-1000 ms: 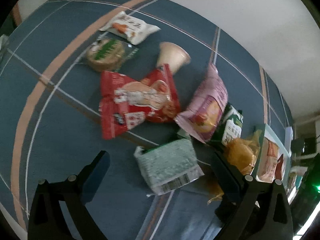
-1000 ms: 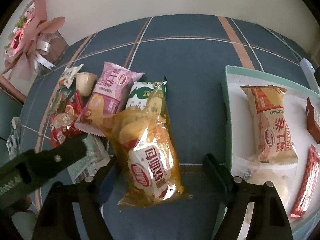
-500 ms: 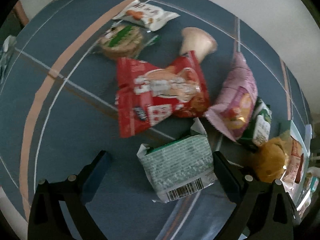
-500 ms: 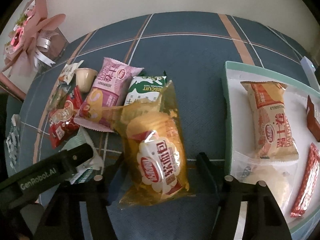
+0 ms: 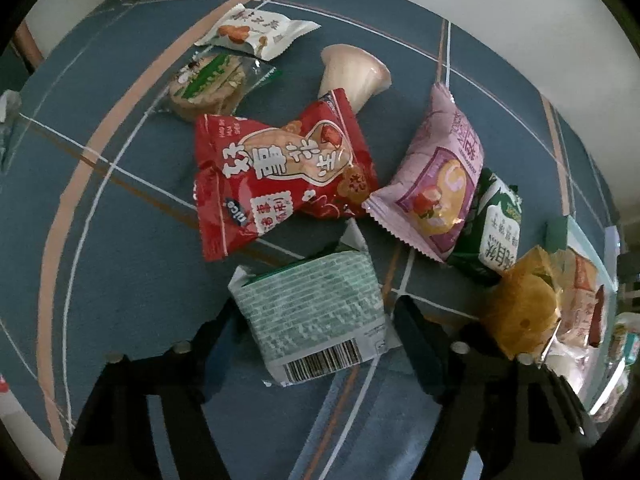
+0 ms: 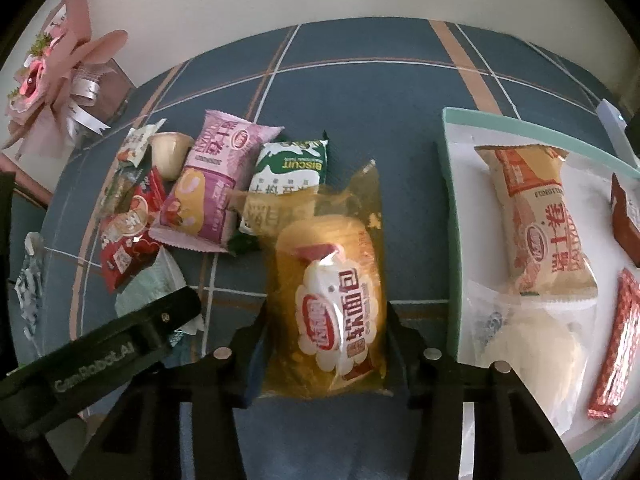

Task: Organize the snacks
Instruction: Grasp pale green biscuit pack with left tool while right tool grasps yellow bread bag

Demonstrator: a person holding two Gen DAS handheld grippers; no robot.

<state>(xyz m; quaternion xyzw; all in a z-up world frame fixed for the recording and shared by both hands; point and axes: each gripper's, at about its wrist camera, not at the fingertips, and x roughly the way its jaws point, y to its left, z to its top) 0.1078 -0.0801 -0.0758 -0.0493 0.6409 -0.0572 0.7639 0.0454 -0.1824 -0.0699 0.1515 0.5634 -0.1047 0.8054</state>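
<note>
My left gripper (image 5: 316, 320) has its fingers closed against both sides of a pale green barcoded snack pack (image 5: 316, 312) on the blue tablecloth. My right gripper (image 6: 324, 320) has its fingers pressed on the sides of a yellow soft-bread bag (image 6: 332, 304), just left of the white tray (image 6: 450, 216). Loose snacks lie beyond: a red peanut bag (image 5: 280, 176), a pink cake pack (image 5: 436, 188), a green biscuit pack (image 5: 496, 228), a jelly cup (image 5: 352, 76). The left gripper's body shows in the right wrist view (image 6: 100, 352).
The tray holds an orange bread pack (image 6: 540, 216), a clear-wrapped white bun (image 6: 528, 348), a red bar (image 6: 616, 344) and a brown pack (image 6: 626, 216). A round cracker pack (image 5: 208, 84) and a white snack pack (image 5: 252, 32) lie far left. A pink bouquet (image 6: 52, 72) stands at the table's back corner.
Both grippers moved forward and closed: the left onto the pale green pack, the right onto the yellow bread bag, whose fingers were spread wide a second ago.
</note>
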